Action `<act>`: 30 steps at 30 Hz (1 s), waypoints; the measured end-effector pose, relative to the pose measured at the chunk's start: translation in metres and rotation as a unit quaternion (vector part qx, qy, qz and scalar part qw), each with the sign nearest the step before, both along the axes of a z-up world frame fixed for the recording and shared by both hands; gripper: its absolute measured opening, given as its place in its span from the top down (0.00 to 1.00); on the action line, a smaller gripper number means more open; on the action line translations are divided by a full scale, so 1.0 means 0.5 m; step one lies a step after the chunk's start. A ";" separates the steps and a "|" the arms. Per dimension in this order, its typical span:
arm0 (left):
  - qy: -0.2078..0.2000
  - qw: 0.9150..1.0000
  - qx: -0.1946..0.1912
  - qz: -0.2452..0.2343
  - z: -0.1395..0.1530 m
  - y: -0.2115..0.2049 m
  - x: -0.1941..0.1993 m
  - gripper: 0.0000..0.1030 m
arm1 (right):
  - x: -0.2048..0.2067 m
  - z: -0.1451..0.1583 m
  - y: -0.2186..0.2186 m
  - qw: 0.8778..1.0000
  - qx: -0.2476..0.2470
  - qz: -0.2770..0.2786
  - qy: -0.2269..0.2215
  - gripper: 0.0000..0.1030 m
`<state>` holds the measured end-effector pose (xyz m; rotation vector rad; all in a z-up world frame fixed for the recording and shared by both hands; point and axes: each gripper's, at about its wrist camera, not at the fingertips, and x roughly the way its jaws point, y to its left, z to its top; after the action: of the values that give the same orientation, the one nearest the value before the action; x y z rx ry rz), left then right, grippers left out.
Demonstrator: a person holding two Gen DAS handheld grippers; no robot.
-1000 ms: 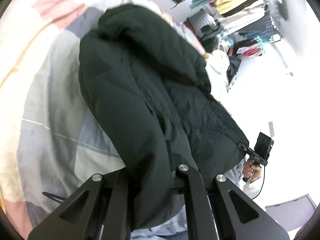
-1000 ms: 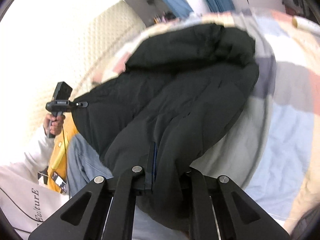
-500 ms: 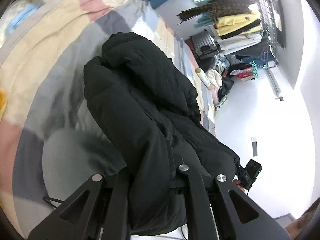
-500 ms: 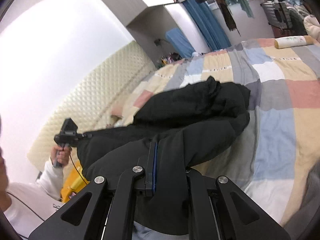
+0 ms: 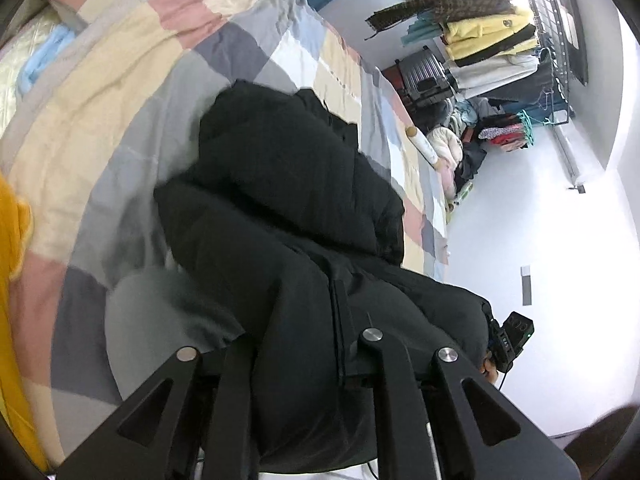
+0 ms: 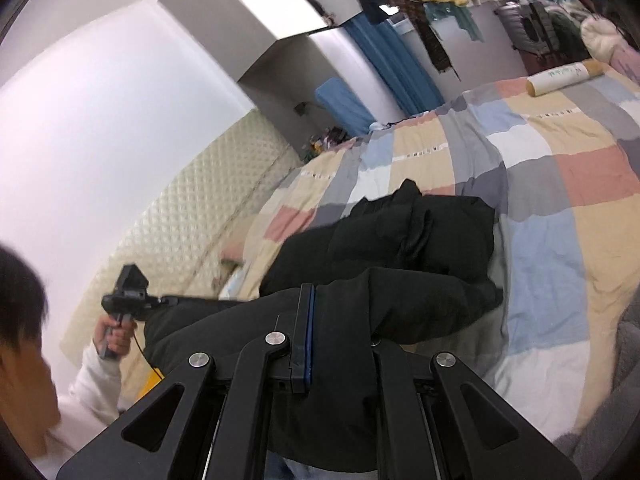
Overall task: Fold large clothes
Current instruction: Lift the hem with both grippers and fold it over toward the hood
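Both jaws clamped w/ black coat (image 5: 288, 240)

Your left tongs (image 5: 300, 364) are clamped on a thick fold of the black padded jacket (image 5: 280, 216), and your right tongs (image 6: 340, 344) grip its other edge the same way. Your left hand (image 6: 114, 330) grips its handle, sleeve white.

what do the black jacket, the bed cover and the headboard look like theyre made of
Black jacket: likely padded synthetic shell, matte with a faint sheen; it bulges in thick, soft rolls, clamped in the left gripper and right gripper.
Bed cover: seems woven cotton-like cloth, matte, with printed pastel checks and soft creases.
Headboard: apparently cream upholstery, leather or vinyl, diamond-tufted with a slight gloss.
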<state>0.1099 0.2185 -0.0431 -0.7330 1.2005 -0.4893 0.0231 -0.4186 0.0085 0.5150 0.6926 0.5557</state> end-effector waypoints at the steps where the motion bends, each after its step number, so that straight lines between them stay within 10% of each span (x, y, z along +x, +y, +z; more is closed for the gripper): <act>1: -0.003 1.000 0.005 0.001 0.004 0.000 0.011 0.87 | 0.025 -0.001 -0.002 1.000 0.005 -0.004 0.003 0.95; 17: -0.017 0.996 0.069 0.053 -0.033 -0.043 0.357 0.84 | 0.452 -0.109 -0.050 0.985 0.066 -0.109 0.118 0.95; 30: 0.000 0.986 0.153 0.067 -0.198 -0.128 0.597 0.82 | 0.692 -0.311 -0.048 0.962 0.029 -0.152 0.225 0.95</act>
<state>0.4085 0.1545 -0.1421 -0.5443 1.1847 -0.1875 0.3690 -0.4426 -0.1468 0.7988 1.0080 0.1661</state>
